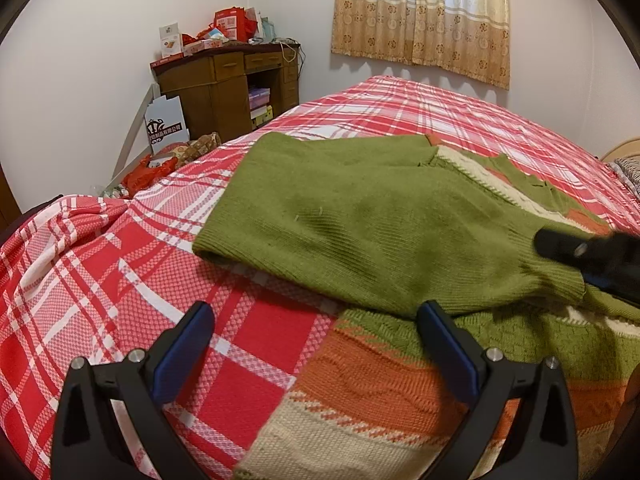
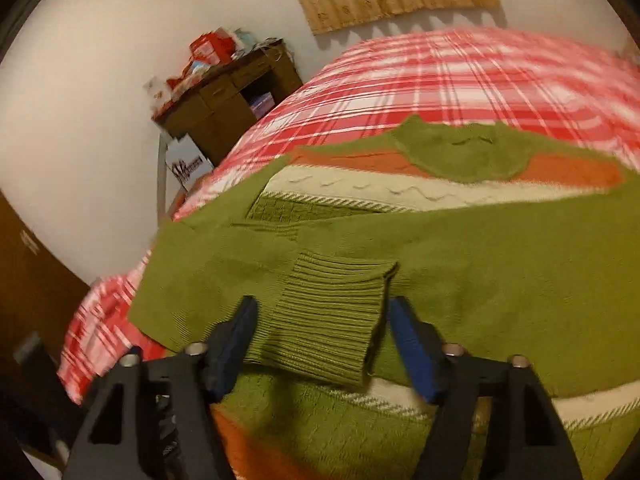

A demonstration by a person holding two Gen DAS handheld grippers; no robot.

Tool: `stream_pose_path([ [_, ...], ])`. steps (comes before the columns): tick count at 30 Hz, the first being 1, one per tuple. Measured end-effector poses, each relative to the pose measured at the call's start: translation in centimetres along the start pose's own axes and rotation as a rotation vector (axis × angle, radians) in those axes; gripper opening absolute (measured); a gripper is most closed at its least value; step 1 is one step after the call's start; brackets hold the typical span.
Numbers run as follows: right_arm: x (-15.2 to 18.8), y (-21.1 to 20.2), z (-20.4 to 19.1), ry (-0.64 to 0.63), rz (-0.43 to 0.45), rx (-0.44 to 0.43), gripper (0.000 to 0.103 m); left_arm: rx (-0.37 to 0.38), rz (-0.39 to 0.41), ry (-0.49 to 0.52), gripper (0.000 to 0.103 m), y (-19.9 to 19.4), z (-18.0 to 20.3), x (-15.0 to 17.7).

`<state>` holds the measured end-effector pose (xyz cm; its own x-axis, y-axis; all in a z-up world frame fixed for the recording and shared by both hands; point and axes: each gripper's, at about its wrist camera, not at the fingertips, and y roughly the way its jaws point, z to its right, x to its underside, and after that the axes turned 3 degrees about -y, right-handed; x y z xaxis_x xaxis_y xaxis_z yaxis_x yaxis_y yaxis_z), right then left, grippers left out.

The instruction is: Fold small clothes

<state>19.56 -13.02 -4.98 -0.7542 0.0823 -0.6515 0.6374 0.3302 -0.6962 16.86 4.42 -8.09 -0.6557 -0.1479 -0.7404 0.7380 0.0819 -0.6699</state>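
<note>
A knitted sweater (image 1: 360, 220), green with orange and cream stripes, lies spread on the bed. One green sleeve is folded across its body. My left gripper (image 1: 316, 324) stands open over the sweater's lower hem and the bedspread, with nothing between its fingers. In the left wrist view my right gripper (image 1: 580, 256) comes in blurred from the right at the sleeve's end. In the right wrist view the sleeve's ribbed cuff (image 2: 328, 320) lies between the blue pads of my right gripper (image 2: 324, 320). The jaws stand apart, and the pads are clear of the cuff.
The bed has a red and white plaid bedspread (image 1: 120, 280), which bunches up at the near left. A brown desk (image 1: 228, 88) piled with boxes stands in the far corner, with bags on the floor beside it. A curtain (image 1: 420, 16) hangs on the back wall.
</note>
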Motion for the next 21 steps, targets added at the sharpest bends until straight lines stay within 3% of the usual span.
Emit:
stream_pose_path([
  [2,0.1,1.1,-0.8,-0.053,-0.03,0.051,0.043,-0.002,-0.001,0.001,0.103,0.0,0.0,0.0],
  [3,0.1,1.2,-0.8,-0.069,-0.023,0.068,0.033,-0.001,0.0,0.001,0.103,0.0,0.0,0.0],
  [4,0.1,1.4,-1.2,-0.1,-0.015,0.087,0.015,0.0,-0.001,0.001,0.103,0.0,0.0,0.0],
  [7,-0.1,1.2,-1.6,-0.124,-0.022,0.098,0.006,0.001,0.0,0.0,0.103,0.0,0.0,0.0],
  [13,-2.3,-3.4,-5.0,-0.243,0.101,0.128,0.006,-0.004,-0.002,0.002,0.103,0.1,0.0,0.0],
  [18,-6.5,-9.3,-7.5,-0.327,0.281,0.184,0.006,-0.003,-0.001,0.002,0.103,-0.3,-0.2,-0.3],
  [21,-8.4,-12.7,-7.7,-0.362,0.389,0.266,0.006,-0.003,-0.001,0.001,0.103,-0.2,-0.2,-0.3],
])
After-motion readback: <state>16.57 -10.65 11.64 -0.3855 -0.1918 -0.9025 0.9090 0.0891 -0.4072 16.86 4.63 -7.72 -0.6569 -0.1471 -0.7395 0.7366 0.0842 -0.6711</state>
